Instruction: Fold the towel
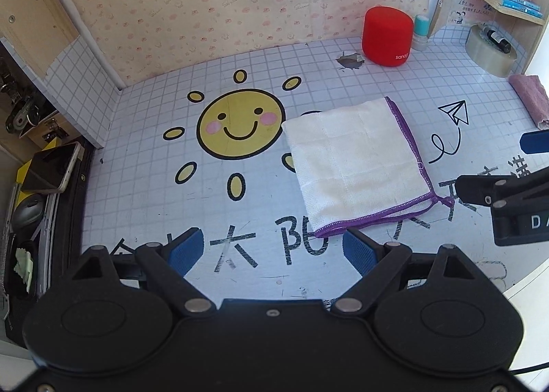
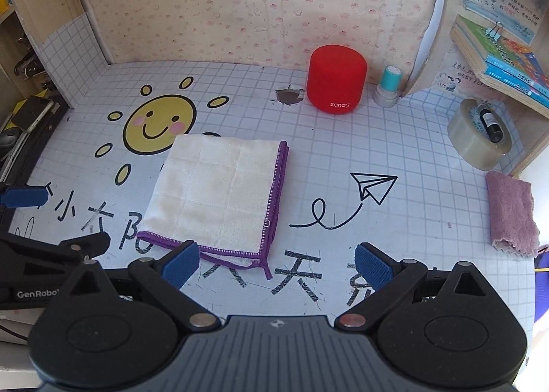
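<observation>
A cream towel [image 1: 357, 165] with purple stitched edges lies folded into a flat square on the grid-patterned table [image 1: 144, 152], partly covering the sun drawing. In the right wrist view the towel [image 2: 219, 193] sits left of centre, its near corner with a loose purple thread pointing toward me. My left gripper [image 1: 272, 249] is open above the table just in front of the towel's near edge, nothing between its blue pads. My right gripper [image 2: 278, 265] is also open, hovering over the towel's near corner without pressing on it. Each gripper shows at the edge of the other's view.
A red speaker [image 2: 336, 80], a teal-capped stamp [image 2: 389, 86] and a tape roll [image 2: 480, 138] stand at the back right under a shelf of books [image 2: 507, 59]. A pink cloth [image 2: 511, 213] lies at the right edge. A phone [image 1: 51, 169] rests off the table's left side.
</observation>
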Tool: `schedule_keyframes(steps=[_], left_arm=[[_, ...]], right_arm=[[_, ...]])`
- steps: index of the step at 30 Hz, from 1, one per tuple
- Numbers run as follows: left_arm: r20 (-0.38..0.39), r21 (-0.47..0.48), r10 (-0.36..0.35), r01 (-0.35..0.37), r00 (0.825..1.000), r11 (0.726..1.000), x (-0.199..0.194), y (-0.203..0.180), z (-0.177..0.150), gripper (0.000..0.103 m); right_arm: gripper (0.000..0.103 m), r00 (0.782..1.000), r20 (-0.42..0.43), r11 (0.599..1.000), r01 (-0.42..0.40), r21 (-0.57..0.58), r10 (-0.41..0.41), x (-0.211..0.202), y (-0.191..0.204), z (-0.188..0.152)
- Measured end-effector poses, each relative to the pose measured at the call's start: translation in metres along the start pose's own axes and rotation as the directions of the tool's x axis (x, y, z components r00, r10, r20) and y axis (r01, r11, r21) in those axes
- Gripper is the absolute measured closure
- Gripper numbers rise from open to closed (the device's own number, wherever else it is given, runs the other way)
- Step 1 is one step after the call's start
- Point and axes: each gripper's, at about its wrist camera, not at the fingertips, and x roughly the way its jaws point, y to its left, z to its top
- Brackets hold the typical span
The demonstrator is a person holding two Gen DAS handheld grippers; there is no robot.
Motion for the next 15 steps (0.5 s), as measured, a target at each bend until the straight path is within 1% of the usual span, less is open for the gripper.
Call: schedule_keyframes(steps=[4, 7, 10, 15], left_arm=[[0.013, 0.009, 0.006, -0.007, 1.0, 1.0, -0.004, 0.0, 0.004, 0.014], [0.034, 0.017, 0.009, -0.009, 0.999, 1.0, -0.007, -0.003, 0.007, 0.014], [0.038, 0.022, 0.019, -0.019, 0.999, 1.0, -0.007, -0.006, 0.012, 0.014], [0.042, -0.006, -0.012, 0.013, 0.999, 1.0, -0.009, -0.006, 0.018, 0.014]], right_arm=[[0.005, 1.0, -0.003, 1.0, -0.005, 0.027, 0.005, -0.001, 0.001, -0.003], [0.005, 1.0, 0.002, 0.999, 0.014, 0.029, -0.014, 0.0, 0.002, -0.001], [0.005, 1.0, 0.009, 0.999, 0.03, 0.023, -0.03, 0.0, 0.003, 0.0], [0.005, 0.999, 0.015, 0.998, 0.039, 0.042, -0.04, 0.0, -0.001, 0.004]])
